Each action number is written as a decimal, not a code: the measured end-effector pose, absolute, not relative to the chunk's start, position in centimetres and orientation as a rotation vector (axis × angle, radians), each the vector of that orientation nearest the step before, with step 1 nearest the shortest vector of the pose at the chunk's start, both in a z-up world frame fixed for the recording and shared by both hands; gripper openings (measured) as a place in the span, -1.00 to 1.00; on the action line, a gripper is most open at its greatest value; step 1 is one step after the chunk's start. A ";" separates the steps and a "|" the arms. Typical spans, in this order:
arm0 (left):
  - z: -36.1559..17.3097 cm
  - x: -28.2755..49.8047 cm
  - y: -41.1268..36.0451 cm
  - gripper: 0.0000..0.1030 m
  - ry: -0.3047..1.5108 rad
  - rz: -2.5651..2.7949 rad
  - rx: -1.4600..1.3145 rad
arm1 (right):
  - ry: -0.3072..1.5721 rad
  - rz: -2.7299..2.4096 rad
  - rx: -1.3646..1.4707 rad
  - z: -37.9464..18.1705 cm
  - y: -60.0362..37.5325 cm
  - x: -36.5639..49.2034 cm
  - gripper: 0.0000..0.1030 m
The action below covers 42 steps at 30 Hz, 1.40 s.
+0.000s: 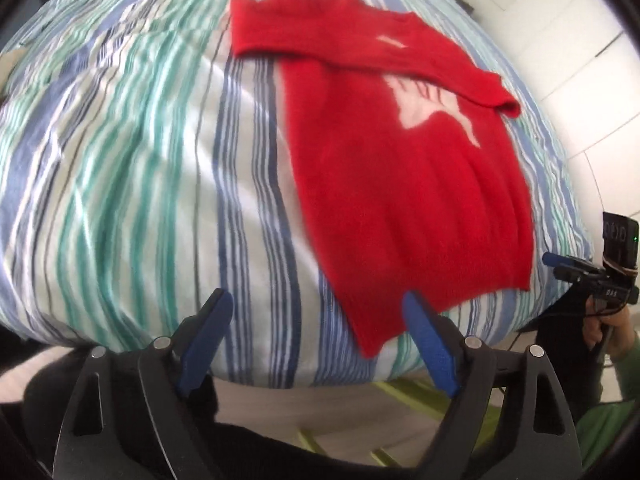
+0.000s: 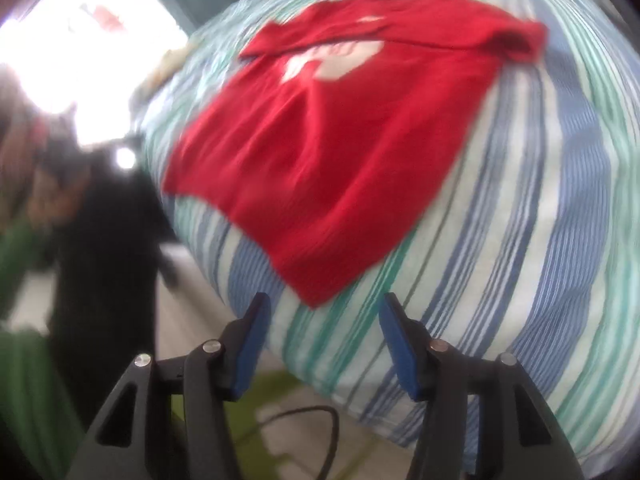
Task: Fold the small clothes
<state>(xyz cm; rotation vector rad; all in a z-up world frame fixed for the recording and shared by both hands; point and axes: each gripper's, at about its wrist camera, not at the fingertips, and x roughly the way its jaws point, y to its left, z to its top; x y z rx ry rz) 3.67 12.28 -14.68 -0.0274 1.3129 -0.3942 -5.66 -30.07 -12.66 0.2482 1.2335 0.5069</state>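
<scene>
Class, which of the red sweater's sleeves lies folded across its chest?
The sleeve crossing the white logo of the red sweater; the other sleeve stretches outward.

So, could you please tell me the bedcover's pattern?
The bedcover has blue, teal and white stripes, clearest in the left wrist view.

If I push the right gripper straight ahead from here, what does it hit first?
Probably the near corner of the red shirt, which lies just ahead of the open right gripper on the striped bedding. Depth is hard to judge in this blurred fisheye view, so the bedding itself might come first.
</scene>
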 end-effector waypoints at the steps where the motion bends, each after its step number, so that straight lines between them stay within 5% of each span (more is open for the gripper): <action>1: -15.6 3.5 11.1 0.55 1.323 -0.374 0.004 | 1.214 0.466 0.374 -13.2 -31.4 -5.3 0.09; 4: -16.7 3.3 7.7 -0.11 1.339 -0.391 0.063 | 1.162 0.405 0.557 -15.4 -32.8 -4.2 0.09; 5: -16.9 3.2 6.7 -0.88 1.345 -0.396 0.087 | 1.177 0.424 0.595 -16.3 -32.4 -3.7 0.10; 6: -16.8 3.1 6.2 -0.90 1.351 -0.383 0.111 | 1.202 0.467 0.630 -17.4 -31.6 -3.1 -0.09; 8: -15.9 2.8 6.4 -0.92 1.344 -0.358 0.126 | 1.254 0.498 0.585 -18.3 -29.9 -2.2 -0.86; 9: -15.2 2.4 7.1 -0.92 1.338 -0.336 0.131 | 1.274 0.475 0.531 -17.9 -29.5 -2.2 -0.86; 14: -17.6 2.5 7.5 -0.92 1.403 -0.231 0.132 | 1.284 0.342 0.329 -13.2 -31.7 -4.1 -0.87; 19: -19.6 2.7 3.9 -0.84 1.378 -0.124 0.311 | 1.343 0.289 0.208 -18.5 -29.4 -2.5 -0.89; 20: -19.3 2.4 3.8 -0.73 1.373 -0.127 0.327 | 1.330 0.280 0.211 -18.2 -29.5 -2.3 -0.89; 22: -18.1 1.8 4.2 -0.11 1.368 -0.118 0.351 | 1.341 0.294 0.241 -17.5 -30.1 -2.8 -0.76; 23: -17.0 1.4 5.1 0.34 1.351 -0.095 0.356 | 1.362 0.313 0.256 -17.2 -30.4 -2.8 -0.50; 24: -15.8 1.1 5.8 0.41 1.318 -0.075 0.353 | 1.399 0.322 0.264 -16.8 -31.3 -3.1 -0.23; 31: -9.0 2.9 9.7 0.42 1.117 0.017 0.125 | 1.211 0.231 -0.200 -5.0 -33.5 1.9 -0.18; 33: -9.1 3.9 9.1 0.42 1.099 0.027 0.077 | 1.137 0.288 -0.317 -3.2 -31.3 6.5 0.09; 41: -11.6 3.7 7.9 0.42 1.128 0.026 0.055 | 1.204 0.451 -0.385 -14.8 -20.5 21.9 0.13; 42: -11.8 3.3 8.0 0.42 1.131 0.030 0.069 | 1.186 0.436 -0.315 -15.4 -20.9 22.4 -0.13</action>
